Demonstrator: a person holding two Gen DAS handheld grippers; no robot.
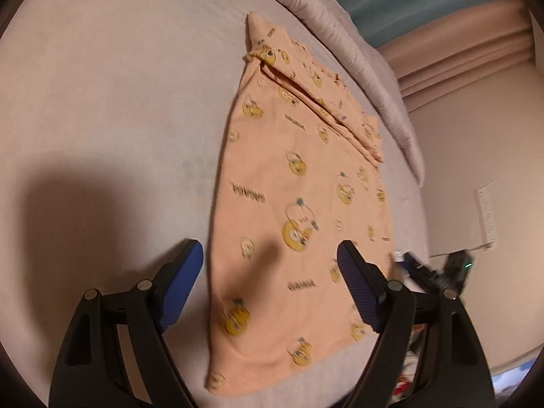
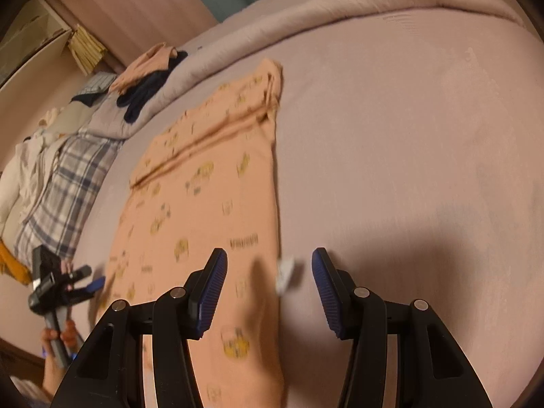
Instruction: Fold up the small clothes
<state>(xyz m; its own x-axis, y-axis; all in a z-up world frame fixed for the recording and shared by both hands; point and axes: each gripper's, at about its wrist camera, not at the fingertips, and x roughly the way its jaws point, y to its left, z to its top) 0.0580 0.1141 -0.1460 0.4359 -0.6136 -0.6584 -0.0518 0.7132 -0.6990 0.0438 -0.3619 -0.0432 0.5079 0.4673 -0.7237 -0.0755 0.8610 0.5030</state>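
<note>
A peach shirt (image 1: 289,183) with yellow cartoon prints lies flat on the pale bed, a sleeve folded in along its far side. It also shows in the right wrist view (image 2: 204,204), with a small white tag (image 2: 285,272) at its near right edge. My left gripper (image 1: 270,251) is open and empty, hovering over the shirt's near end; it also shows in the right wrist view (image 2: 91,284) at the shirt's left edge. My right gripper (image 2: 268,261) is open and empty above the shirt's right edge and tag; it also shows in the left wrist view (image 1: 403,258).
A rolled pale duvet (image 2: 306,13) runs along the far side of the bed. Dark and peach clothes (image 2: 146,78) are piled on it, with a plaid garment (image 2: 64,183) and white clothes to the left. The bed edge and wall (image 1: 476,153) are at right.
</note>
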